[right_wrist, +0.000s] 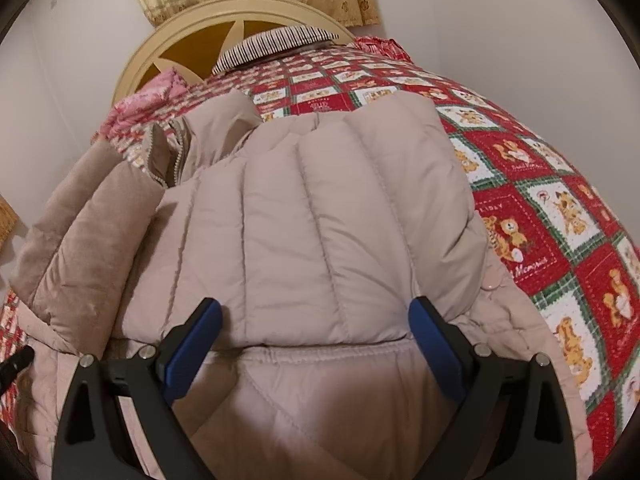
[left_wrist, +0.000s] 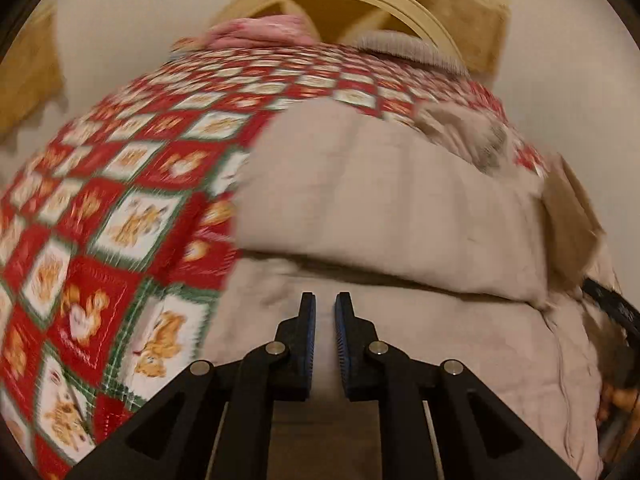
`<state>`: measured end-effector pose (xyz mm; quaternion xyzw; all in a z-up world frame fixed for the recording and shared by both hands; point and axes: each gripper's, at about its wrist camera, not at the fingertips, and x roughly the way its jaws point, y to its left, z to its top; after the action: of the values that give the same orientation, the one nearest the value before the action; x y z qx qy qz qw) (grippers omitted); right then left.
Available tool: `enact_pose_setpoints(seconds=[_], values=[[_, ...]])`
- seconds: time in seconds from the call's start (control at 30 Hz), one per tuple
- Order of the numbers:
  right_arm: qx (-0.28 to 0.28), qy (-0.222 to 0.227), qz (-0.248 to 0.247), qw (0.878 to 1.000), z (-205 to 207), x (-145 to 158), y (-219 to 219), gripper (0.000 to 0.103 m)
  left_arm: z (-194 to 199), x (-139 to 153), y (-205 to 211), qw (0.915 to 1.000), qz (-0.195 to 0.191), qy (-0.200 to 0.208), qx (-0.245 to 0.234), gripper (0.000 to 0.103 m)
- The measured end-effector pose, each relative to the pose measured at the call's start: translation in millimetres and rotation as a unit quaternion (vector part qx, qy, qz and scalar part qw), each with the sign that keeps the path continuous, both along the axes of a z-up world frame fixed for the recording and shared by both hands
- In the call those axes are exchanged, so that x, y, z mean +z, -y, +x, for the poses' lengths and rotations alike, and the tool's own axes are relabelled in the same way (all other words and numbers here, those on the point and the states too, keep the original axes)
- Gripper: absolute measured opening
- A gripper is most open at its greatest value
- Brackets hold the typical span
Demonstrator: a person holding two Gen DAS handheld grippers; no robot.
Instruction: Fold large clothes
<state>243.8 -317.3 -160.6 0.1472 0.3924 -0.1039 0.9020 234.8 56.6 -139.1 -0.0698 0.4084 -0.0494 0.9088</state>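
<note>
The left gripper (left_wrist: 325, 312) is hanging over the near hem with its fingers (left_wrist: 306, 320) nearly pressed together on nothing. The right gripper (right_wrist: 316, 320) is holding its fingers (right_wrist: 430, 332) spread wide, straddling the folded edge without pinching it. The beige puffer jacket (right_wrist: 320, 208) is lying partly folded on the bed's red patchwork quilt (right_wrist: 540, 220). It is looking light, springy and slick, so pinching a stitched seam or hem is probably giving the surest hold. Beyond, the headboard (right_wrist: 256, 10) is standing against the wall.
</note>
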Motion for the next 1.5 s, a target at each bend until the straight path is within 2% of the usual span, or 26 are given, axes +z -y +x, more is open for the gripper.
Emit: enact_pose_setpoints(seconds=[0.07, 0.13, 0.2, 0.23, 0.3, 0.4, 0.47, 0.53, 0.6, 0.67, 0.73, 0.8, 0.87, 0.9, 0.93, 0.97, 1.03, 1.1, 1.17, 1.27, 1.33, 1.5], values=[[-0.01, -0.001, -0.01, 1.0, -5, 12, -6, 0.096, -3, -13, -15, 0.998, -0.063, 0.008, 0.004, 0.01], [-0.003, 0.049, 0.007, 0.999, -21, 33, -17, 0.096, -3, -15, -17, 0.9966, -0.081, 0.009, 0.011, 0.01], [0.013, 0.094, 0.024, 0.995, -31, 53, -32, 0.099, -1, -14, -12, 0.9976, -0.068, 0.008, 0.011, 0.01], [0.029, 0.113, 0.031, 0.993, -32, 64, -44, 0.103, 0, -14, -6, 0.9983, -0.057, 0.007, 0.011, 0.01], [0.057, 0.124, 0.027, 0.99, -25, 75, -64, 0.103, 5, -14, -4, 0.9989, -0.046, 0.006, 0.01, 0.01], [0.059, 0.079, -0.028, 0.995, 7, 71, -90, 0.103, 2, -15, -15, 0.9983, -0.057, 0.003, 0.009, 0.011], [0.025, 0.051, -0.089, 0.994, 24, 58, -95, 0.103, 3, -18, -23, 0.997, -0.077, 0.001, 0.01, 0.011], [-0.001, 0.031, -0.118, 0.993, 33, 47, -90, 0.103, 3, -20, -28, 0.9951, -0.098, 0.0, 0.012, 0.011], [-0.032, 0.013, -0.11, 0.993, 35, 37, -75, 0.103, 3, -21, -30, 0.9939, -0.109, 0.0, 0.013, 0.011], [-0.064, -0.017, -0.083, 0.994, 32, 24, -57, 0.103, 3, -21, -30, 0.9936, -0.112, 0.0, 0.015, 0.011], [-0.069, -0.023, -0.049, 0.996, 28, 16, -46, 0.103, 3, -21, -28, 0.9938, -0.11, 0.0, 0.015, 0.011], [-0.053, -0.014, -0.015, 0.998, 25, 12, -40, 0.094, 2, -21, -28, 0.9938, -0.11, 0.0, 0.015, 0.011], [-0.032, -0.003, -0.001, 0.999, 22, 11, -39, 0.049, 3, -21, -28, 0.9938, -0.11, 0.0, 0.015, 0.011], [-0.023, -0.003, -0.006, 1.0, 22, 12, -42, 0.038, 3, -21, -28, 0.9939, -0.11, 0.0, 0.015, 0.011], [-0.01, -0.005, -0.02, 1.0, 22, 15, -49, 0.021, 3, -21, -28, 0.9938, -0.11, 0.0, 0.015, 0.011], [0.002, -0.009, -0.035, 0.999, 22, 16, -58, 0.016, 3, -21, -28, 0.9938, -0.111, 0.0, 0.015, 0.011], [0.025, -0.008, -0.061, 0.998, 19, 24, -71, 0.011, 2, -21, -28, 0.9935, -0.113, 0.0, 0.015, 0.011], [0.031, 0.01, -0.063, 0.997, 10, 35, -75, 0.01, 2, -22, -29, 0.993, -0.117, 0.0, 0.014, 0.011], [0.021, 0.028, -0.067, 0.997, -1, 49, -70, 0.009, 3, -22, -30, 0.993, -0.117, 0.0, 0.014, 0.011], [0.0, 0.027, -0.063, 0.998, -10, 57, -51, 0.009, 3, -21, -30, 0.9935, -0.113, 0.0, 0.014, 0.011], [-0.009, 0.014, -0.074, 0.997, -11, 52, -40, 0.009, 3, -21, -30, 0.9935, -0.113, 0.0, 0.014, 0.011], [-0.028, -0.03, -0.088, 0.995, -9, 14, -27, 0.01, 3, -21, -30, 0.9938, -0.111, 0.0, 0.014, 0.011]])
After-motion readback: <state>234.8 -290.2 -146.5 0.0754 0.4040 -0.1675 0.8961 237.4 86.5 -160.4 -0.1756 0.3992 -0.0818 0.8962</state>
